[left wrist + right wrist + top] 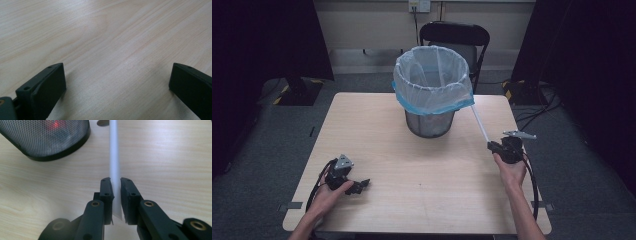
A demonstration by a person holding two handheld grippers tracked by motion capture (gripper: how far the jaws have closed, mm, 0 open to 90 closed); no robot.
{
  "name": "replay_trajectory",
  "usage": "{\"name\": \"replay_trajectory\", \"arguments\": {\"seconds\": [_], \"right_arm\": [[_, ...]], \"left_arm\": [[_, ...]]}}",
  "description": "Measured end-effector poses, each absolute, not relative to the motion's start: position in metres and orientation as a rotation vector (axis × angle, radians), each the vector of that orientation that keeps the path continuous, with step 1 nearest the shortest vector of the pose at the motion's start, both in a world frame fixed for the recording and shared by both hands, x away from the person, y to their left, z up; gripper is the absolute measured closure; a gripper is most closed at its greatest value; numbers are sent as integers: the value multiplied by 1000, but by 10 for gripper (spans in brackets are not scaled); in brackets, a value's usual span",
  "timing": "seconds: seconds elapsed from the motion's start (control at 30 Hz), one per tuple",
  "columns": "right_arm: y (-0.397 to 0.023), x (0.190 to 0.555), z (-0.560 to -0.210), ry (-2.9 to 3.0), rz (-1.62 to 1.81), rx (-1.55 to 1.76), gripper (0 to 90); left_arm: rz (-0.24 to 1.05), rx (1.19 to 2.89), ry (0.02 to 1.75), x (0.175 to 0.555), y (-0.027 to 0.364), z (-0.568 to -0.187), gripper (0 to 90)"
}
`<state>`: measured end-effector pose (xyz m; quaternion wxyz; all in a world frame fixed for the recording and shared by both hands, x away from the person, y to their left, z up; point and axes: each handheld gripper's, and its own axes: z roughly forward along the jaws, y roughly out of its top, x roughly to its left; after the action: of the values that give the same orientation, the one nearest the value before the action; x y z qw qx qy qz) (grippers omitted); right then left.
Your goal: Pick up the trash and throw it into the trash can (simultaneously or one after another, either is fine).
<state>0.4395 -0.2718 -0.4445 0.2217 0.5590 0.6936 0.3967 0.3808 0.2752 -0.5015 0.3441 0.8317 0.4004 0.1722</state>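
One drawstring [479, 122] of the bag [432, 80] lining the bin [429, 124] is clamped taut in the right gripper [493, 146], bag not yet lifted; left gripper [362, 185] rests open.

a pale wood-grain table [412, 175] carries a black mesh bin [429, 122] lined with a white, blue-edged bag [432, 80].

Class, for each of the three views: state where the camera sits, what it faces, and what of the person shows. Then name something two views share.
High view: above the person's side, facing forward and down on the wooden table; both forearms, left tool, right tool.
Left gripper view: on the left tool, facing bare tabletop; jaws wide apart.
Right gripper view: on the right tool, facing the mesh bin; jaws clamp a white strip.
Shared: bin and strip, high and right gripper views.
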Motion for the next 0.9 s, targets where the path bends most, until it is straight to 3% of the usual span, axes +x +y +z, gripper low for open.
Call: {"name": "replay_trajectory", "arguments": {"seconds": [0.9], "right_arm": [[-258,452,-382,1746,1211,1486,814]], "left_arm": [[447,2160,1041,381,275,-502,5]]}}
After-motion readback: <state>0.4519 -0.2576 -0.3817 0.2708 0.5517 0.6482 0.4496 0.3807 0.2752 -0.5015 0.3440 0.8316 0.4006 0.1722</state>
